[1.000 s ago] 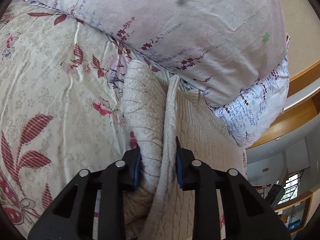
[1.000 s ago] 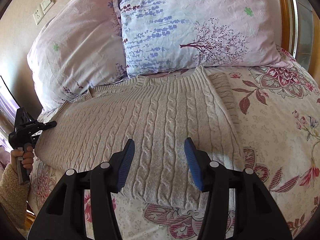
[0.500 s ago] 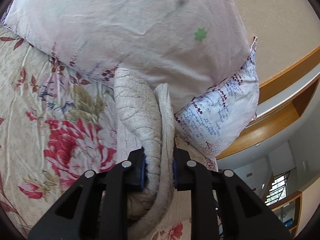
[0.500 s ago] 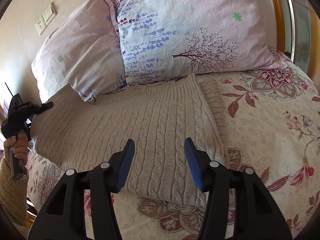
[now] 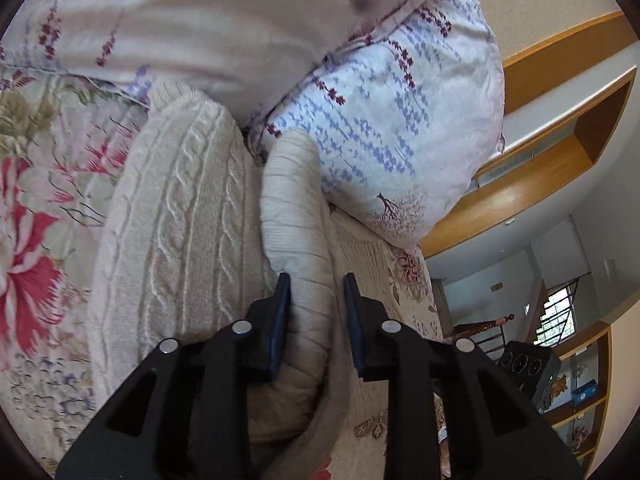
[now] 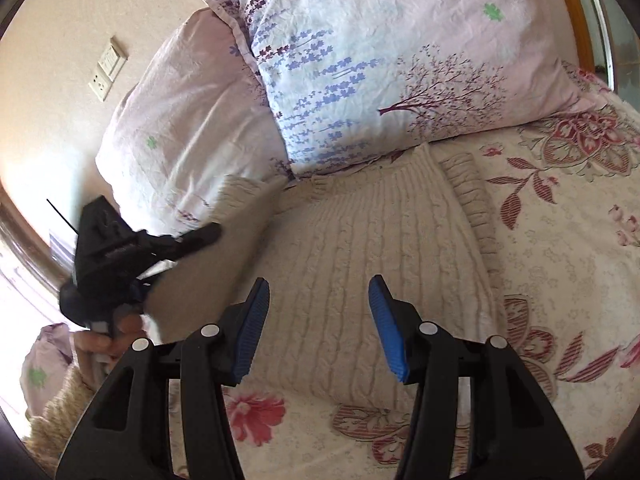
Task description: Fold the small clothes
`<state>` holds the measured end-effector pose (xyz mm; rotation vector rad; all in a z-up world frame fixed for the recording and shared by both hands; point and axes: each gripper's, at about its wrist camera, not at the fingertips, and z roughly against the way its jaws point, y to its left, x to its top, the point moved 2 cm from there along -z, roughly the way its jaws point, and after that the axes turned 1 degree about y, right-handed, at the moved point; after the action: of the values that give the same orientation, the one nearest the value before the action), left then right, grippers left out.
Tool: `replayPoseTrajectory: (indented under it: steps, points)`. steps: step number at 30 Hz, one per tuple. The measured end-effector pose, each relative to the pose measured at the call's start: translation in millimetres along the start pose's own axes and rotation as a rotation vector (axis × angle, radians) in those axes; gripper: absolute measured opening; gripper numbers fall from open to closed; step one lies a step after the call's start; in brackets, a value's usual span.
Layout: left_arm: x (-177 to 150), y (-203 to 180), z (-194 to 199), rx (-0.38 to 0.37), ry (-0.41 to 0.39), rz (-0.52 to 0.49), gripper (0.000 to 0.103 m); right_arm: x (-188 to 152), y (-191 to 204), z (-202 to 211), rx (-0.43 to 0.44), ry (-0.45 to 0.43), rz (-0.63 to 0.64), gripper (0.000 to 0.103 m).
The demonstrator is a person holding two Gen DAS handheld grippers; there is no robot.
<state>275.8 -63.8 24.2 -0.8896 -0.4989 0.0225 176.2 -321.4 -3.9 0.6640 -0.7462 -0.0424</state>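
A cream cable-knit sweater (image 6: 360, 248) lies on the floral bedspread, its neck toward the pillows. My left gripper (image 5: 316, 284) is shut on the sweater's left edge (image 5: 296, 216) and holds that side lifted and folding over the body (image 5: 180, 216). It also shows at the left of the right wrist view (image 6: 200, 236), with the raised flap (image 6: 240, 216) beside it. My right gripper (image 6: 318, 296) is open and empty, hovering over the sweater's lower middle.
Two floral pillows (image 6: 380, 64) (image 6: 184, 120) lean against the wall at the head of the bed. The bedspread (image 6: 560, 240) stretches to the right. A wooden headboard shelf (image 5: 540, 152) and a shelf unit (image 5: 568, 380) stand past the bed's side.
My left gripper has carried the sweater's left edge up and in toward the middle, so that side now stands raised. My right gripper has stayed open over the sweater.
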Motion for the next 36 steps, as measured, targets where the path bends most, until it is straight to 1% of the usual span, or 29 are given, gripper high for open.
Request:
replayPoseTrajectory:
  steps: [1,2,3,4,5,6,7,8,10,12,16,20,21,23,26,28,29,30,31,32,34,36]
  points:
    - [-1,-1,-2,-0.045,0.018,0.006,0.029,3,1,-4,0.037,0.022,-0.019,0.058]
    - [-2,-2,0,-0.089,0.034,0.013,0.037,6,3,-9,0.074,0.045,-0.042,0.058]
    - [-2,-4,5,-0.119,0.037,0.015,0.042,9,5,-14,0.104,0.071,-0.061,0.058]
    - [-2,-6,14,-0.134,0.019,0.004,0.051,12,6,-20,0.130,0.099,-0.078,0.058]
    - [-2,-7,26,-0.129,-0.011,-0.017,0.057,15,8,-27,0.156,0.126,-0.094,0.058]
    - [0,-8,38,-0.114,-0.047,-0.044,0.060,18,11,-34,0.180,0.158,-0.109,0.058]
    - [1,-6,51,-0.083,-0.085,-0.069,0.063,21,13,-41,0.189,0.179,-0.118,0.058]
    - [3,-3,62,-0.035,-0.121,-0.087,0.066,23,15,-48,0.192,0.197,-0.126,0.058]
    - [5,7,77,0.078,-0.156,-0.112,0.067,26,18,-62,0.192,0.228,-0.141,0.058]
    - [4,22,83,0.162,-0.152,-0.111,0.067,27,18,-76,0.196,0.263,-0.162,0.058]
    - [1,51,80,0.232,-0.094,-0.083,0.067,24,21,-97,0.140,0.318,-0.173,0.058]
    - [-9,62,65,0.237,-0.023,-0.081,0.067,23,30,-101,0.139,0.336,-0.140,0.058]
    - [-11,62,61,0.231,-0.008,-0.087,0.067,24,34,-103,0.145,0.344,-0.127,0.058]
    - [-17,60,56,0.212,0.013,-0.104,0.067,24,40,-107,0.127,0.350,-0.096,0.058]
    - [-21,58,49,0.171,0.043,-0.101,0.066,28,40,-119,0.139,0.345,-0.106,0.057]
    - [-23,58,44,0.161,0.054,-0.085,0.065,31,37,-126,0.154,0.332,-0.133,0.055]
    - [-23,59,43,0.155,0.057,-0.078,0.065,34,36,-131,0.161,0.317,-0.148,0.053]
    - [-24,60,43,0.148,0.060,-0.069,0.065,37,33,-134,0.164,0.302,-0.166,0.047]
    - [-24,60,43,0.144,0.060,-0.062,0.065,39,29,-137,0.169,0.290,-0.186,0.034]
    - [-24,60,43,0.142,0.060,-0.058,0.065,40,26,-139,0.172,0.280,-0.201,0.026]
    - [-23,60,45,0.134,0.058,-0.047,0.066,40,24,-139,0.185,0.263,-0.198,0.020]
    - [-23,62,48,0.125,0.051,-0.032,0.068,42,33,-132,0.157,0.232,-0.135,0.019]
